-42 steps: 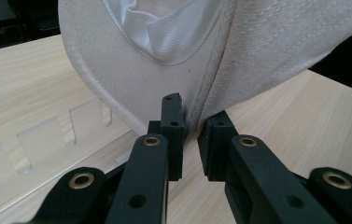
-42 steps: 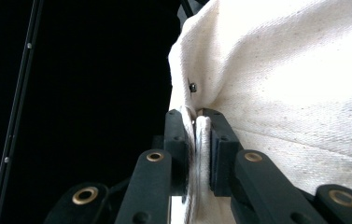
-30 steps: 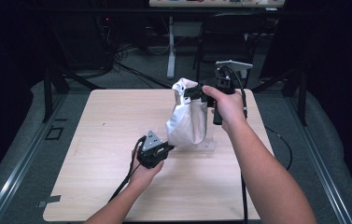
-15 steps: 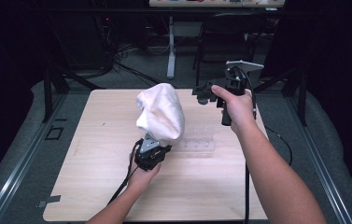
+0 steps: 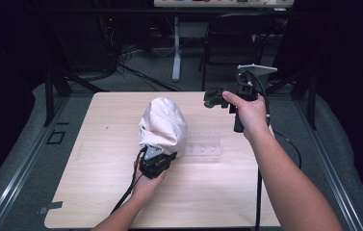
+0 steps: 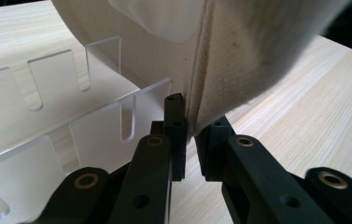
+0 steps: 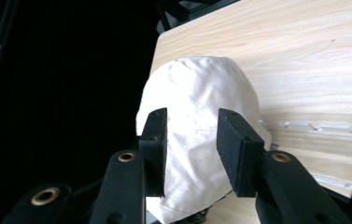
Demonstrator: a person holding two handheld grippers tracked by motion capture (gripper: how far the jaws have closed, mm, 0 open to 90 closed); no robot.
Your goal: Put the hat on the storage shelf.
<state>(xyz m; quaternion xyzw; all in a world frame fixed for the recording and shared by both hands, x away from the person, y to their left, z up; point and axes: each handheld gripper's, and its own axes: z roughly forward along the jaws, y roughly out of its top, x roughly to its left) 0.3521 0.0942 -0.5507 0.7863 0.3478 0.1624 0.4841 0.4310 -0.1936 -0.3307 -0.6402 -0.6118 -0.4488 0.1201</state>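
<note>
Now, white cloth [image 5: 163,126] pinched in left tongs [image 5: 157,155], right tongs [image 5: 211,99] apart

Each bare forearm, with no sleeve reaching the wrist, ends in a hand around a matte black two-jaw gripper, the left gripper [image 5: 156,153] and the right gripper [image 5: 211,99]. Both carry angular black link arms with brass-ringed pivot holes and blocky, foam-like black pads [image 7: 233,140]. A thin black cable trails from each, and a grey three-cornered plate [image 5: 257,69] tops the right one.
</note>
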